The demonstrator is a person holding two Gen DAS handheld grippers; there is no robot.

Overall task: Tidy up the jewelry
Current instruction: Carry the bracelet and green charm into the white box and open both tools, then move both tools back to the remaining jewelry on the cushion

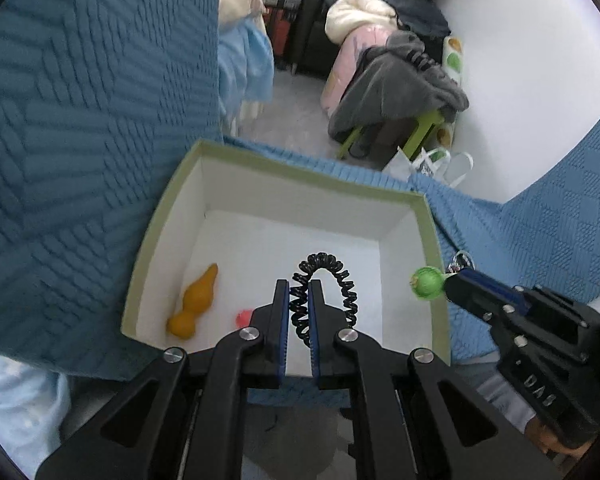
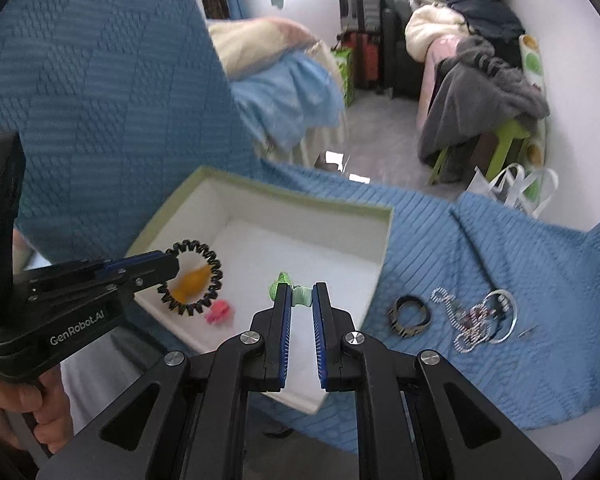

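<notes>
Right wrist view only: dark bangle (image 2: 410,315), beaded chain (image 2: 466,322) and silver ring (image 2: 504,312) loose on quilted blue cover (image 2: 500,248), well right of box (image 2: 340,208). Left wrist view only: green item's round, ribbed face.

Left gripper (image 1: 299,292) pinched on black spiral coil band (image 1: 332,280), above box floor. Right gripper (image 2: 300,294) pinched on green ornament (image 2: 300,295), over box interior. Inside, white floor: smooth orange gourd-shaped piece (image 1: 196,302), small pink piece (image 1: 243,317).

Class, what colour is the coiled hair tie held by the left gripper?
Black hair tie; clearest in the right wrist view.
</notes>
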